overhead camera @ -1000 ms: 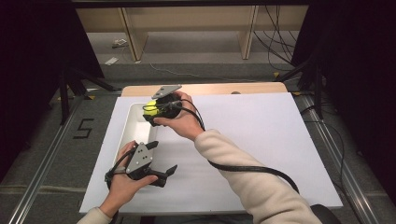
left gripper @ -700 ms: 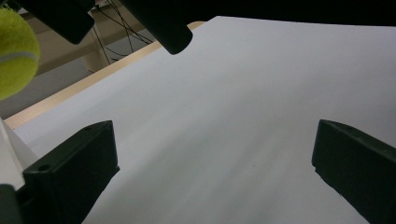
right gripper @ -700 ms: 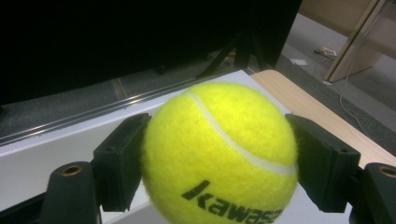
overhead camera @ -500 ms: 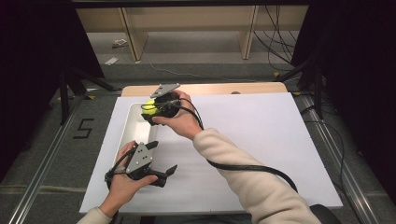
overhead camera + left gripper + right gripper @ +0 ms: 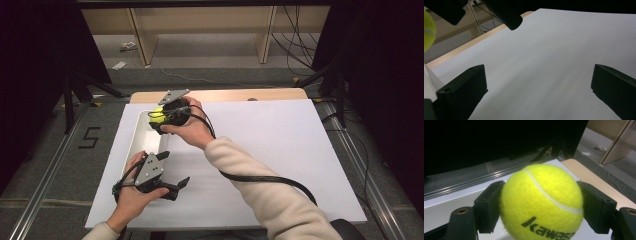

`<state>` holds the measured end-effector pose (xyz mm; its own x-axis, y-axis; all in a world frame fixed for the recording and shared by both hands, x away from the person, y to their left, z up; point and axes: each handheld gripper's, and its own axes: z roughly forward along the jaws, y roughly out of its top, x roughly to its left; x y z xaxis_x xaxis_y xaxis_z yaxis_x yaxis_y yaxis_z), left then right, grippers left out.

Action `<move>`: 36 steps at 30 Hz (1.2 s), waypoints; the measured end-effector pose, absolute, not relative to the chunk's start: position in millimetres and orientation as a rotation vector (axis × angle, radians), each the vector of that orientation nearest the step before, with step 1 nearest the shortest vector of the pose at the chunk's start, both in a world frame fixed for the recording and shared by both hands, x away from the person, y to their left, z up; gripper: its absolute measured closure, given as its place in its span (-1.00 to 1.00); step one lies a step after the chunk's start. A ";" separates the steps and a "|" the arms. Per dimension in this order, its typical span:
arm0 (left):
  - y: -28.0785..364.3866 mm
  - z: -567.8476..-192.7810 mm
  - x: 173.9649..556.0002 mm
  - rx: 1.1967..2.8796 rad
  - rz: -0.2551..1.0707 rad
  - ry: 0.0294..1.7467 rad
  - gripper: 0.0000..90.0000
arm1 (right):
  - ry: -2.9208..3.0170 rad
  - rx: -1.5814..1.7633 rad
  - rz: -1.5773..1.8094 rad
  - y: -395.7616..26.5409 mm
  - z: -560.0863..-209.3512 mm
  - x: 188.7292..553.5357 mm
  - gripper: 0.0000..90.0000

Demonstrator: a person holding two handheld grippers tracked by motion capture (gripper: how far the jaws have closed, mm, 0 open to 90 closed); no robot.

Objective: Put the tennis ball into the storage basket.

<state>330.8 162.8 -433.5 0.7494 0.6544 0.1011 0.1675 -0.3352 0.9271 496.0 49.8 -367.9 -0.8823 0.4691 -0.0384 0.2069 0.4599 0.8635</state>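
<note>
High view: the right gripper (image 5: 161, 119) sits at about 11 o'clock on the white table (image 5: 280, 150), over the far end of a white tray (image 5: 137, 142) that runs along the table's left side. A yellow ball (image 5: 158, 114) shows between its jaws, above the tray's far end. The left gripper (image 5: 172, 172) rests at 7 o'clock, near the tray's near end, with its jaws spread and nothing between them.

Left gripper view: both black jaws stand wide apart over bare table. The ball (image 5: 428, 30) peeks in at 10 o'clock, beside dark parts of the other gripper.

Right gripper view: the ball (image 5: 541, 202) is clamped between the two pads, one pressing on each side, the jaws closed on it. Only the flanks are held; nothing supports it underneath. A white tray edge shows just below it, though how high the ball hangs I cannot tell.

Risks, as I judge them: the ball is round and fuzzy, so a slight loosening or tilt of the hand could let it slip out early. Let go from too high, it would likely bounce off the tray and roll across the table or over the 9 o'clock edge. Released off-centre, it may hit the tray's rim and glance away.
</note>
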 end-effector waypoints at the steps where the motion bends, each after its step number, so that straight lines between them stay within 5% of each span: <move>1: 163.0 -433.3 331.0 1.882 0.574 0.629 -1.00 | 2.442 0.580 1.387 50.3 -368.2 496.2 -0.42; 36: 162.0 -433.3 330.1 1.885 0.567 0.626 -1.00 | 2.474 0.562 1.380 64.5 -369.8 495.7 -0.42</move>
<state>330.1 162.0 -433.3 0.7537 0.6492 0.1026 0.1665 -0.3397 0.9257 495.7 64.5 -369.8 -0.8934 0.4482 -0.0317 0.2084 0.4758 0.8545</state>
